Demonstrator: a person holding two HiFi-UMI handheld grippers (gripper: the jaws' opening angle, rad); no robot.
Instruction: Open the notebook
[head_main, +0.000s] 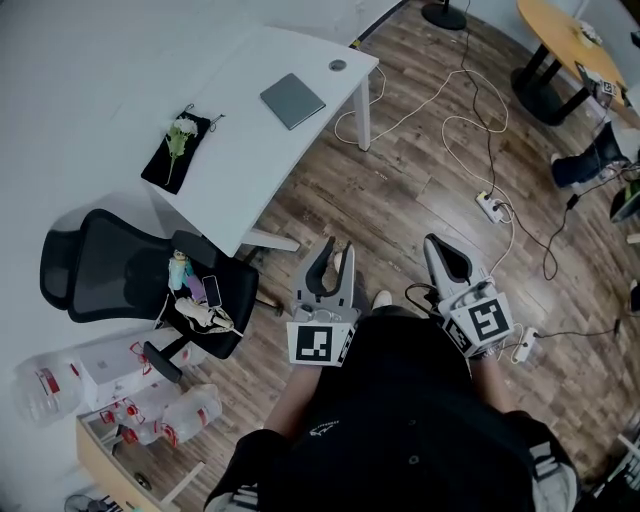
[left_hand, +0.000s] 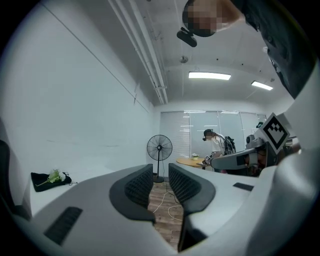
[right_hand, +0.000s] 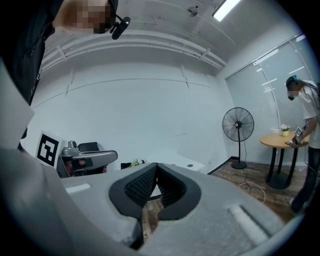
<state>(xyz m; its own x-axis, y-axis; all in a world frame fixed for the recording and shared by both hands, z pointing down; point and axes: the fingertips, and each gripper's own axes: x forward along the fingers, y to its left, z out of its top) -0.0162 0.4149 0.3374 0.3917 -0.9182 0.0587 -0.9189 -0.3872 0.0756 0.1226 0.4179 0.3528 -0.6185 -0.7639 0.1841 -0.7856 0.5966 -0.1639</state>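
A black pouch (head_main: 158, 168) lies at the left of the white tabletop (head_main: 250, 170). Further right on it, the grey notebook (head_main: 292, 100) lies flat and closed, apart from the pouch. It looks thin and light, with a stiff, smooth cover, so it would likely slide if pushed from the side. The best hold is probably the cover's free edge, opposite the spine, with the rest pinned down. Which edge is the spine cannot be told. Both tools are held near the person's body over the floor (head_main: 420, 170), well apart from the notebook. The left hand-held gripper (head_main: 338, 250) has its jaws a narrow gap apart, nothing between them. The right hand-held gripper (head_main: 435, 245) has its jaw tips together, empty.
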